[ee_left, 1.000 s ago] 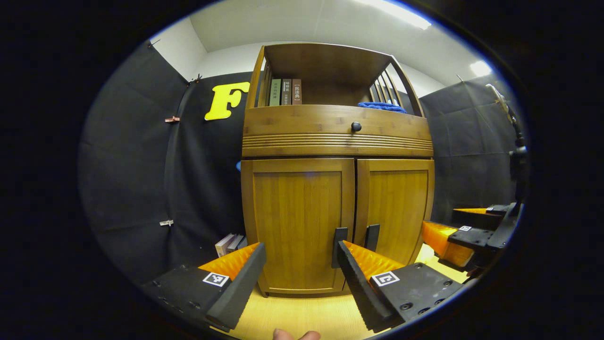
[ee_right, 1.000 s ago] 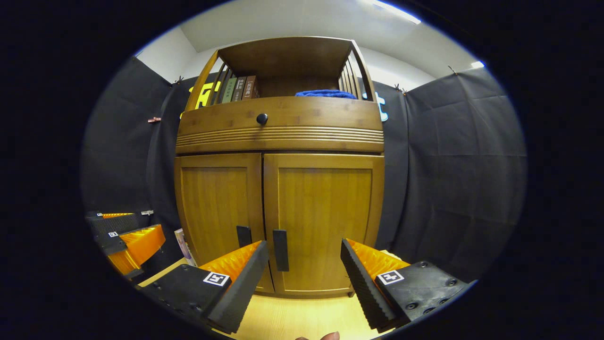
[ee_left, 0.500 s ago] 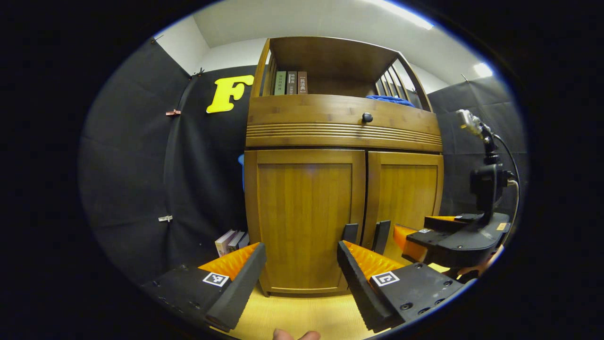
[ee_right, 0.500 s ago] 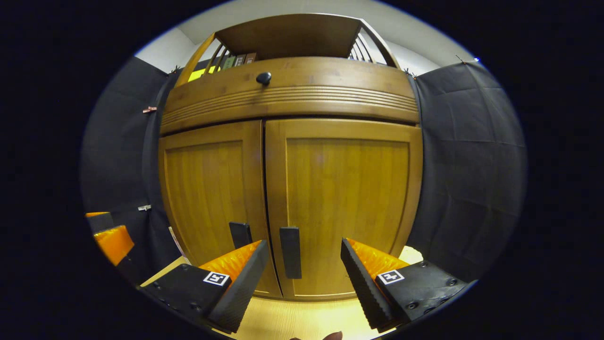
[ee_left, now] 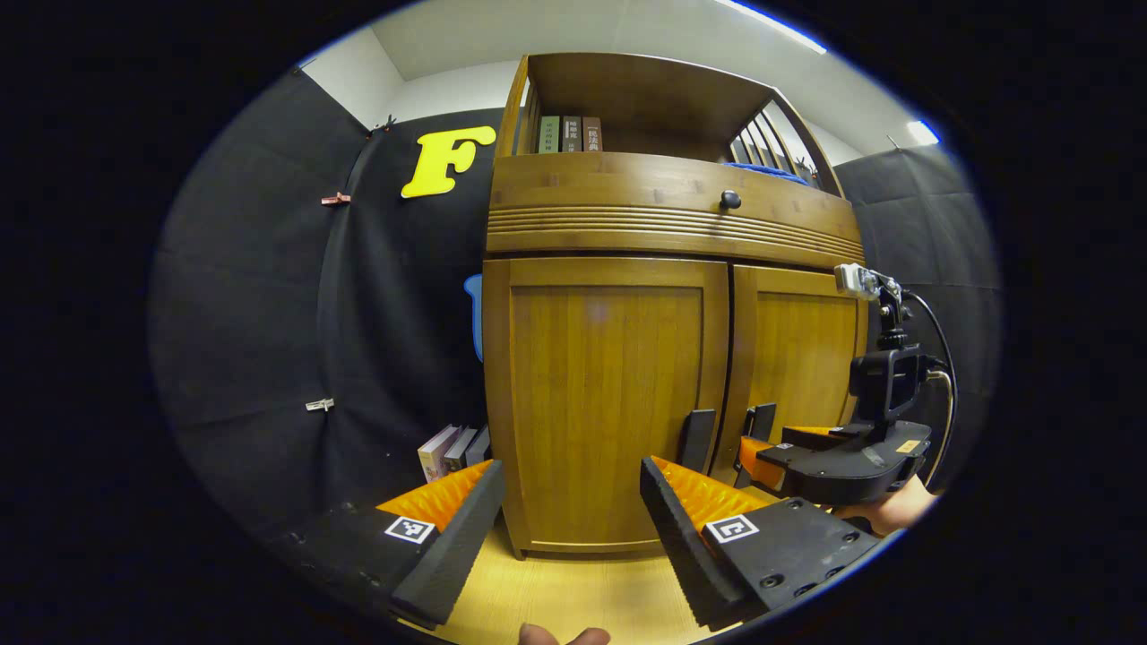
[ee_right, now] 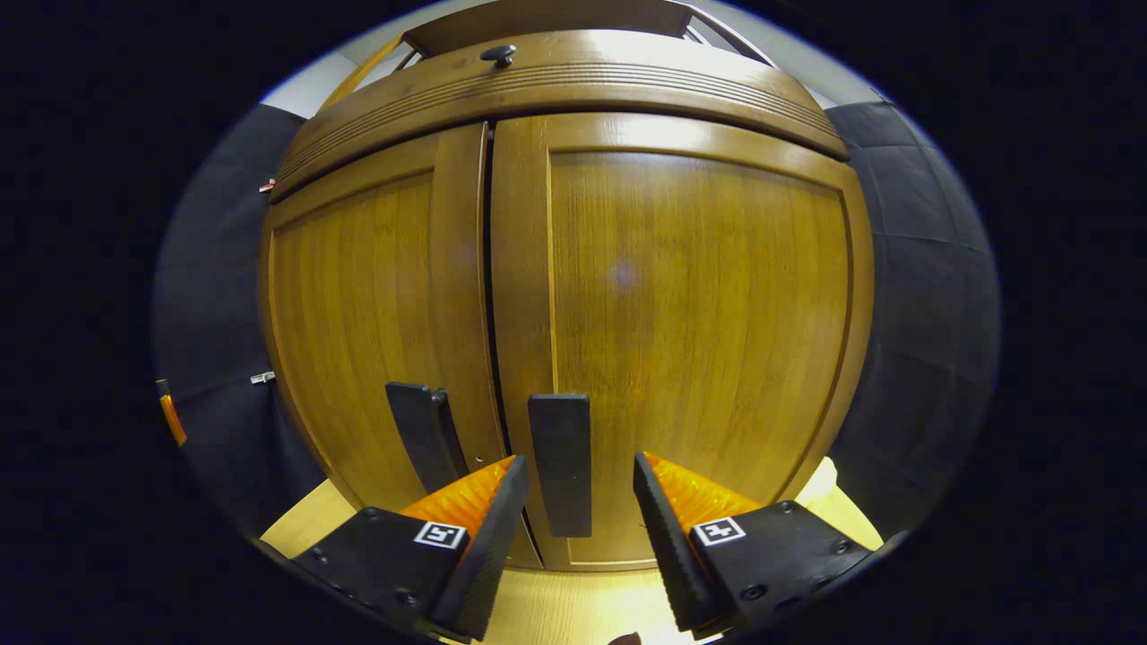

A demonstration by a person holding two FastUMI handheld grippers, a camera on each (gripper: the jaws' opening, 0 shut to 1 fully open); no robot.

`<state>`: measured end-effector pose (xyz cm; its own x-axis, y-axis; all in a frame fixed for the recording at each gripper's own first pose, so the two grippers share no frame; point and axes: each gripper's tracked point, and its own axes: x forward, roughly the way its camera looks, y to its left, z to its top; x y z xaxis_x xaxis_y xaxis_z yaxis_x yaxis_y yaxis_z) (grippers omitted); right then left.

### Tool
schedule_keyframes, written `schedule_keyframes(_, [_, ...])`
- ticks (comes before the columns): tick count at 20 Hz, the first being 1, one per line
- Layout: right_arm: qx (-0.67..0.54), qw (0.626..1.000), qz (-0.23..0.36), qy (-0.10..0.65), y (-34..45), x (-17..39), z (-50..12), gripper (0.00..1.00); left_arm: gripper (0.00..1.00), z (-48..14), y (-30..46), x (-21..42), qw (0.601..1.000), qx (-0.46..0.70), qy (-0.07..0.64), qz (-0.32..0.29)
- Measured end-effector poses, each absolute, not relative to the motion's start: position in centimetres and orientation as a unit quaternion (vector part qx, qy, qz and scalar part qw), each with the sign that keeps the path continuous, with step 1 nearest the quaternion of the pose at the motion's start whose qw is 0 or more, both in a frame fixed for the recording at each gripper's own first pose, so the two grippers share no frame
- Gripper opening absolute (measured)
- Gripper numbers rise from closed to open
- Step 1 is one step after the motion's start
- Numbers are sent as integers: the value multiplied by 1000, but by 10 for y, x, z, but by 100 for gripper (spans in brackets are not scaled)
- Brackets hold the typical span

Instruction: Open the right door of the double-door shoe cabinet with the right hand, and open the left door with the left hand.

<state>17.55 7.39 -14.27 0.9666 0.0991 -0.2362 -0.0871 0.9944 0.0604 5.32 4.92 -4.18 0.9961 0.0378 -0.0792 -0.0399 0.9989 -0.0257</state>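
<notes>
The shoe cabinet [ee_right: 627,269] stands on the light wooden floor [ee_left: 573,591] against the black wall, and both its doors are shut. Compared with a second ago, the right gripper [ee_right: 573,502] has come much nearer. Its jaws are wide apart, and the handle of the right door [ee_right: 560,461] now stands between its two fingers, but they do not touch it yet. I think the grasp on this handle comes next.

The left gripper [ee_left: 573,502] has moved only a little. It is also wide open and holds nothing, well short of the left door [ee_left: 605,394] and its handle [ee_left: 697,439].

The two handles sit close beside the middle gap, so there is little room between them. Left of the cabinet some books [ee_left: 452,448] stand on the floor, near the path of the left door.
</notes>
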Motion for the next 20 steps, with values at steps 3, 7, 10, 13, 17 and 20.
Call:
schedule_keyframes(3, [37,991,40,121,79,185,-147,54,94,-40,52,55,999,-16,39,21])
schedule_keyframes(7, [42,991,35,119,80,181,-139,36,94,-40,54,53,999,-14,37,23])
schedule_keyframes(10, [30,992,39,119,82,187,-146,30,94,-43,55,50,999,-18,41,27])
schedule_keyframes(13, [35,991,45,123,80,183,-144,30,94,-43,55,44,999,-16,41,31])
schedule_keyframes(17, [43,990,56,120,75,159,-137,30,94,-42,54,35,998,-17,42,36])
schedule_keyframes(20, [46,990,67,119,62,127,-139,30,94,-39,48,28,999,-15,38,35])
